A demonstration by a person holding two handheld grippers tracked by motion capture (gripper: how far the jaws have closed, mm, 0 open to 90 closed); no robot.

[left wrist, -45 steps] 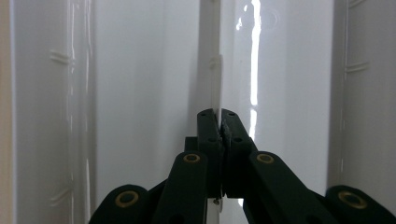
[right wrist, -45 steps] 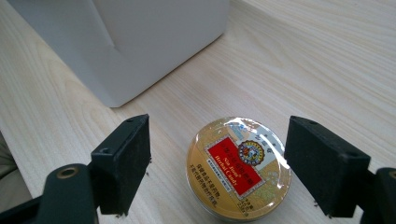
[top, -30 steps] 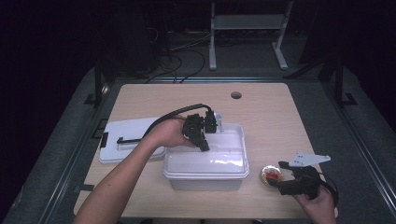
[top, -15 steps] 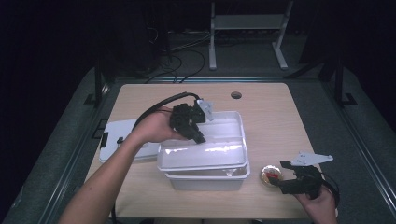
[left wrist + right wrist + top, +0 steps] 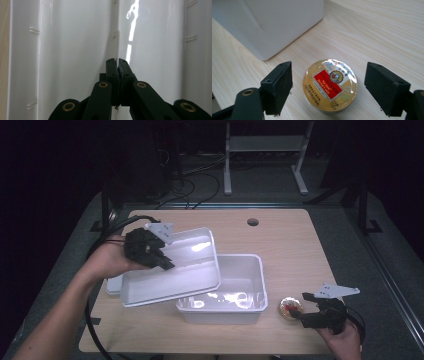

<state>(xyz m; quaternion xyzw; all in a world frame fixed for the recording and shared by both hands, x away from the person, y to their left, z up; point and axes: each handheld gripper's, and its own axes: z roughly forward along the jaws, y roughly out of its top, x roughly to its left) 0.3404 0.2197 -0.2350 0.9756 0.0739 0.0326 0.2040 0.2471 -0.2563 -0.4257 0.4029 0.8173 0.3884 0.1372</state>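
My left gripper (image 5: 162,262) is shut on the rim of a white plastic bin (image 5: 175,270) and holds it tilted in the air, left of and above a second white bin (image 5: 235,292) that rests on the table. In the left gripper view the jaws (image 5: 118,62) pinch the thin white wall (image 5: 75,50). A round gold tin with a red label (image 5: 290,308) lies on the table right of the resting bin. My right gripper (image 5: 302,312) stands open around the tin (image 5: 329,83) without touching it, one pad (image 5: 279,86) on each side.
A flat white lid (image 5: 114,285) lies on the table at the left, partly under the raised bin. The wooden table (image 5: 290,250) has a cable hole (image 5: 253,222) near its far edge. The resting bin's corner (image 5: 274,25) rises just beyond the tin.
My left gripper has lifted the upper bin out of the lower one and carried it up and to the left, tilting it. The right gripper and the tin have stayed put.
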